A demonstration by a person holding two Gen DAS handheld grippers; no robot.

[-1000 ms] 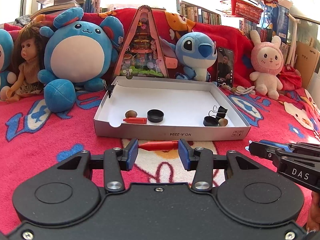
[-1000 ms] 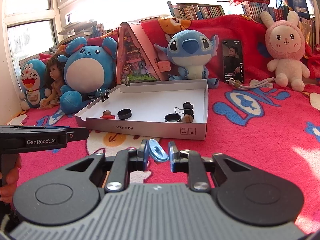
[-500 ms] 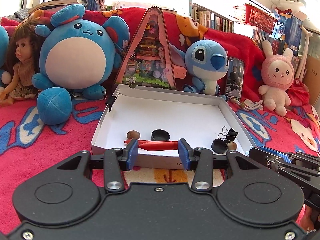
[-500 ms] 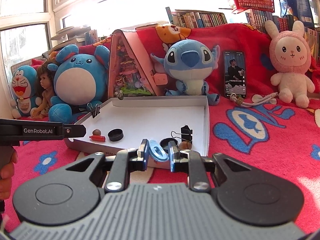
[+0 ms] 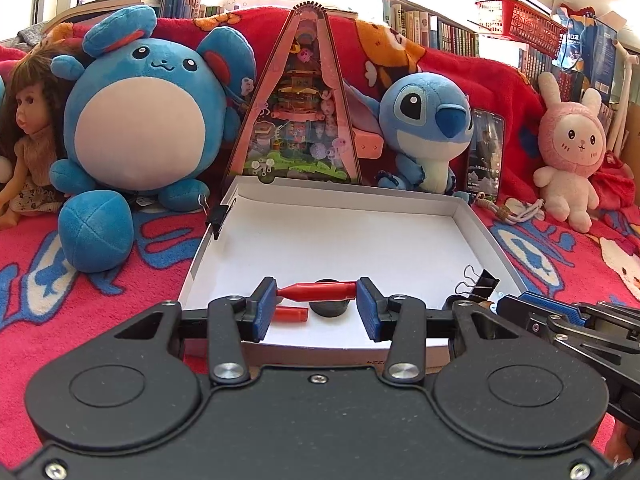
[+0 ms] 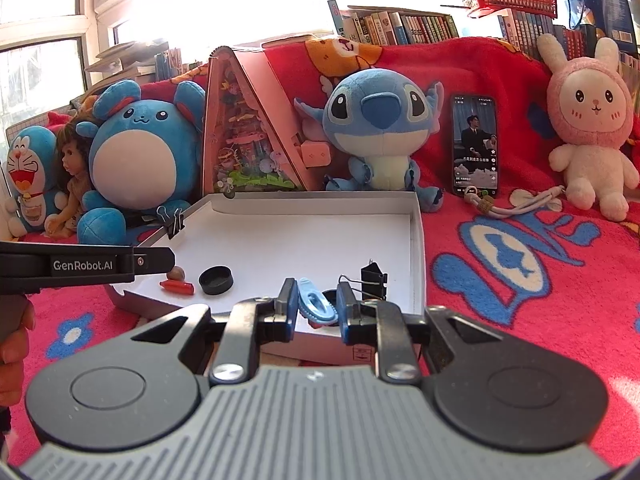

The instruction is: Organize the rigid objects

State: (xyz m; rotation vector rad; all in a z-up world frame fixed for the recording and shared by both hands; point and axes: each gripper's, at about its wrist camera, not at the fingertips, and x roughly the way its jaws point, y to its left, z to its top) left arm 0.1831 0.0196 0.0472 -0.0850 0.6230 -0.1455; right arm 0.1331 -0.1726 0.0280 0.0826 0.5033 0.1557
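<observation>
Now the shallow white cardboard box (image 5: 460, 204) looms closer than a second ago, both grippers over its near edge. The left gripper (image 5: 316, 304) pinches a red plastic cone (image 5: 318, 291); the right gripper (image 6: 316, 306) pinches a light-blue plastic clip (image 6: 316, 307). Release seems next. The small brown nut (image 6: 176, 273) is half hidden.
</observation>
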